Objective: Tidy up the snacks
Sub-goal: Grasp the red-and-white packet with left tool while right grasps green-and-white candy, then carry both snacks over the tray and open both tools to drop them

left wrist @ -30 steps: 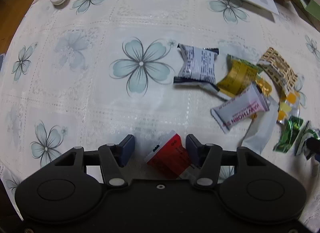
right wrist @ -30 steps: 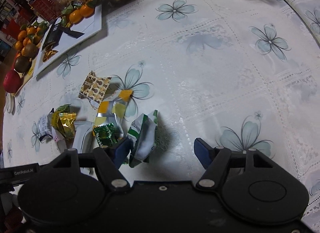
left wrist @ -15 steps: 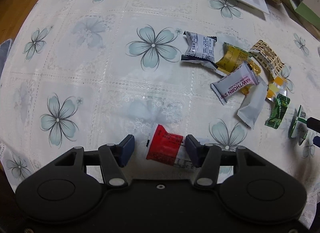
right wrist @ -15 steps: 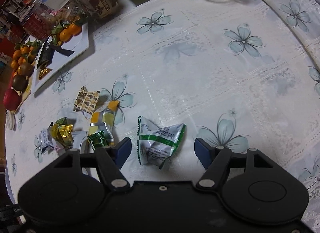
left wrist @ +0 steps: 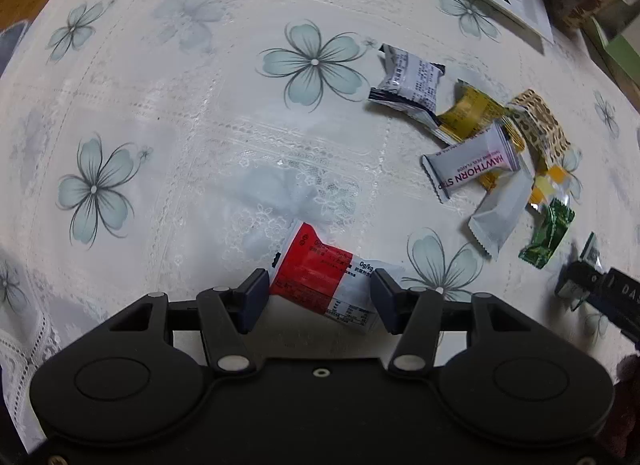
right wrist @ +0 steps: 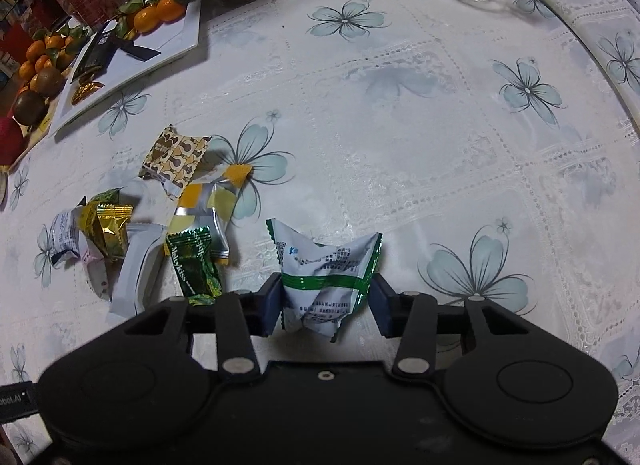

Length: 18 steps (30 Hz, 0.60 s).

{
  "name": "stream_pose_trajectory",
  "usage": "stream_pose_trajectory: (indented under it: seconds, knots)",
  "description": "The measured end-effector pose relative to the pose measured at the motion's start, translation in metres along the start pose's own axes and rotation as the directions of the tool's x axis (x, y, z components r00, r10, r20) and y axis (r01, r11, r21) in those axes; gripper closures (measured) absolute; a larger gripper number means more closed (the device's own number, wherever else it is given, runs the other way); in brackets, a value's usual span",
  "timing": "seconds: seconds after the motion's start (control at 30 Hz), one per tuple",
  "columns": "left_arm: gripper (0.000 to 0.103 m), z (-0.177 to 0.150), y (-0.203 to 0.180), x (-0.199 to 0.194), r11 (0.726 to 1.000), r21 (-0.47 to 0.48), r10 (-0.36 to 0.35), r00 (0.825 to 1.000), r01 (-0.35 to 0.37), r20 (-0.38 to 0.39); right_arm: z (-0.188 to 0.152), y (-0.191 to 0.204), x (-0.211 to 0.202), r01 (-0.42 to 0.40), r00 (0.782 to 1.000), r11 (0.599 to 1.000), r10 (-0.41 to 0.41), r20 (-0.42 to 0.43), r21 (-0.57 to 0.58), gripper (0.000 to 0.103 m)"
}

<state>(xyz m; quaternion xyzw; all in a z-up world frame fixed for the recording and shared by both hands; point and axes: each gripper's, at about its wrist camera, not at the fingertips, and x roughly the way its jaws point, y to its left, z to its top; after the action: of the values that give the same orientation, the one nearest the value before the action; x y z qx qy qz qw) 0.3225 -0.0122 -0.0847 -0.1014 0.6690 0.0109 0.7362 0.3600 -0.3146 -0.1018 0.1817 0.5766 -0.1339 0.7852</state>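
The right gripper [right wrist: 326, 305] is closing on a crumpled white foil packet with green stripes [right wrist: 326, 277]. The packet sits between the jaws, the left pad against its edge, the right pad a sliver off, so the grip looks not quite made. It lies on the white lace tablecloth with blue flowers [right wrist: 400, 125], just beside the loose heap of wrapped snacks [right wrist: 188, 201].

The left gripper [left wrist: 318, 297] hangs with its jaws wide around a red and white sachet [left wrist: 324, 275] lying flat on the cloth, one pad touching it at most, apart from the heap.

I'd say gathering is the step in hand. Next the right needs a firm squeeze, then a lift toward the heap
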Motion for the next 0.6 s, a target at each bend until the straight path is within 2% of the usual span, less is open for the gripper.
stream_pose_trajectory:
  seconds: [0.13,0.3,0.47,0.6]
  knots:
    - [0.043,-0.008,0.011,-0.002,0.987,-0.161,-0.023,1.000,0.023,0.004,-0.005,-0.003,-0.008,-0.015,0.999,1.000,0.016,0.029,-0.002,0.055]
    - [0.043,-0.013,0.013,0.002,0.949,-0.305,-0.086,0.996,0.079,-0.008,-0.015,-0.003,-0.019,-0.038,0.998,0.999,0.039,0.056,-0.023,0.055]
    - [0.043,-0.008,0.011,0.012,0.912,-0.407,-0.046,0.999,0.043,0.002,-0.025,-0.003,-0.031,-0.052,0.994,0.997,0.057,0.092,-0.051,0.055]
    - [0.042,-0.003,0.012,0.012,0.898,-0.440,-0.025,1.000,0.030,0.019,-0.034,-0.005,-0.039,-0.067,0.991,0.995,0.074,0.108,-0.075,0.055]
